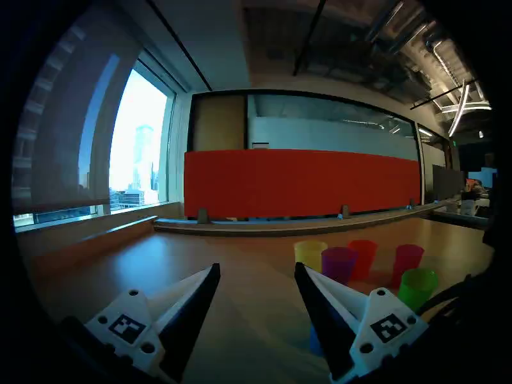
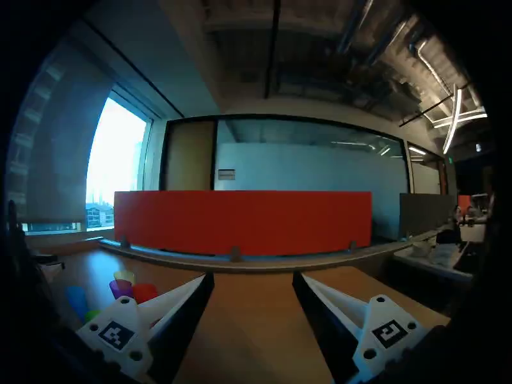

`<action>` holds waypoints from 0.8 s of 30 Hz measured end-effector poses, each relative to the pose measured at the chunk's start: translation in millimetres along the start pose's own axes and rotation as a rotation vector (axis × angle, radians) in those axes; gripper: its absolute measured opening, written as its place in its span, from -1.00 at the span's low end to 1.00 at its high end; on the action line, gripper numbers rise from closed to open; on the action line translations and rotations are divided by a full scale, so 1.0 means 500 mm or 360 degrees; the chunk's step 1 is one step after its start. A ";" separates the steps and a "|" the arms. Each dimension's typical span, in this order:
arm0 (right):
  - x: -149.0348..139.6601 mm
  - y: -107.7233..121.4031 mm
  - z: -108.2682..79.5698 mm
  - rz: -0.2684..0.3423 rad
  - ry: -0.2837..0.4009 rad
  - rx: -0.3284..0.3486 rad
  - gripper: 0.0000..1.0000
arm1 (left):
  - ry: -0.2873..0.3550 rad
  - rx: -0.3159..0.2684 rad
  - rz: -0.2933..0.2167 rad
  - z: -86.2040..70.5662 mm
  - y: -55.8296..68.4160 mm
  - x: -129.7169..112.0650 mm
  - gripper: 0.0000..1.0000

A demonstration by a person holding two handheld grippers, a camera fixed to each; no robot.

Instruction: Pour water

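Six cups [image 1: 362, 255] before red partition [image 1: 301, 182]: yellow [image 1: 310, 253], purple [image 1: 338, 264], red [image 1: 365, 258], pink [image 1: 408, 259], green [image 1: 417, 287], blue [image 1: 313, 340]. Left gripper [image 1: 256, 266], right gripper [image 2: 251, 276] fingers wide, empty.

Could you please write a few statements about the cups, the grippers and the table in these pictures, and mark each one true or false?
1. The left gripper is open, with nothing between its fingers. True.
2. The green cup lies on its side. False: it stands upright on the table.
3. The right gripper is shut on a cup. False: it is open and holds nothing.
4. A red partition stands at the far side of the table. True.
5. The purple cup stands right beside the yellow cup. True.
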State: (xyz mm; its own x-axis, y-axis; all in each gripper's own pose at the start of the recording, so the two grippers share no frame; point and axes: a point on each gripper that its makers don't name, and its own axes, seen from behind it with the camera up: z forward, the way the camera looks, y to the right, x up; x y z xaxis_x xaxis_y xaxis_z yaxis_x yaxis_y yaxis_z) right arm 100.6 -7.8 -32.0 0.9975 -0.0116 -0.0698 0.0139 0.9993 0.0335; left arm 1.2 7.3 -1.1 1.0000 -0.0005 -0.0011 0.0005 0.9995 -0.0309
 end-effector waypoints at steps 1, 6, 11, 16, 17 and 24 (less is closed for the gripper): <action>0.000 -0.001 0.001 -0.0002 -0.0001 0.0002 0.90 | 0.0000 0.0006 0.0000 0.000 -0.002 0.000 0.72; 0.001 -0.010 0.005 -0.0007 -0.0001 0.0022 0.90 | 0.0000 0.0041 0.0000 -0.003 -0.010 0.000 0.71; -0.001 -0.022 0.008 -0.0008 0.0000 0.0044 0.90 | -0.0001 0.0039 0.0001 -0.003 -0.009 0.000 0.72; -0.007 -0.034 0.011 -0.0014 -0.0008 0.0062 0.90 | -0.0001 0.0036 0.0000 -0.002 -0.009 -0.001 0.72; -0.008 -0.037 0.011 -0.0017 -0.0009 0.0066 0.90 | -0.0001 0.0036 0.0000 -0.002 -0.008 -0.001 0.72; -0.016 -0.048 0.020 -0.0071 0.0003 0.0057 0.91 | -0.0001 0.0022 0.0000 -0.001 -0.005 0.000 0.72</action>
State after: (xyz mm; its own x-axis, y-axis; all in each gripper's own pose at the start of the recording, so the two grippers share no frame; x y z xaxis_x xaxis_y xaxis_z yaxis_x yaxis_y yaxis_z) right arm 92.9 -32.0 -22.2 0.9957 -0.0558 -0.0740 0.0608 0.9960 0.0662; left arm 1.0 4.7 -1.5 1.0000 -0.0005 -0.0002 0.0005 0.9999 -0.0170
